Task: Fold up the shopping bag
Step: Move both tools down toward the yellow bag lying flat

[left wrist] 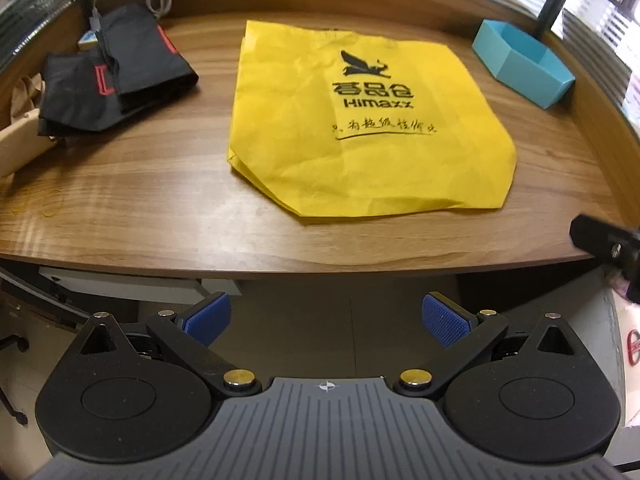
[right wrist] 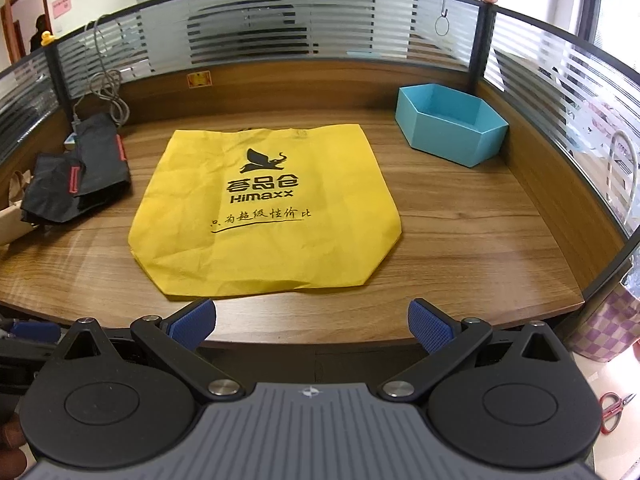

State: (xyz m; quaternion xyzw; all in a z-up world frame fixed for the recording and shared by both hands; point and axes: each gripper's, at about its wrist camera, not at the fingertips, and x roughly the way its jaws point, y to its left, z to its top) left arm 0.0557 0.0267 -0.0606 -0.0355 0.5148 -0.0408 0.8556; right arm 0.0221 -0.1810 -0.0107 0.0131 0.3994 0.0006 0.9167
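A yellow shopping bag [left wrist: 360, 120] with a black Himaxx logo lies flat and unfolded on the wooden desk [left wrist: 160, 208]; it also shows in the right wrist view [right wrist: 264, 208]. My left gripper [left wrist: 326, 320] is open and empty, held off the desk's front edge, below and in front of the bag. My right gripper [right wrist: 312, 326] is open and empty, just at the desk's front edge, close to the bag's near edge. The bag's handles are tucked under or behind its far edge, barely visible.
Folded black bags [right wrist: 76, 176] lie at the left of the desk, also in the left wrist view [left wrist: 112, 76]. A blue hexagonal box [right wrist: 448, 128] stands at the back right. Glass partitions wall the desk on three sides. A grey cable [right wrist: 108, 92] hangs at the back left.
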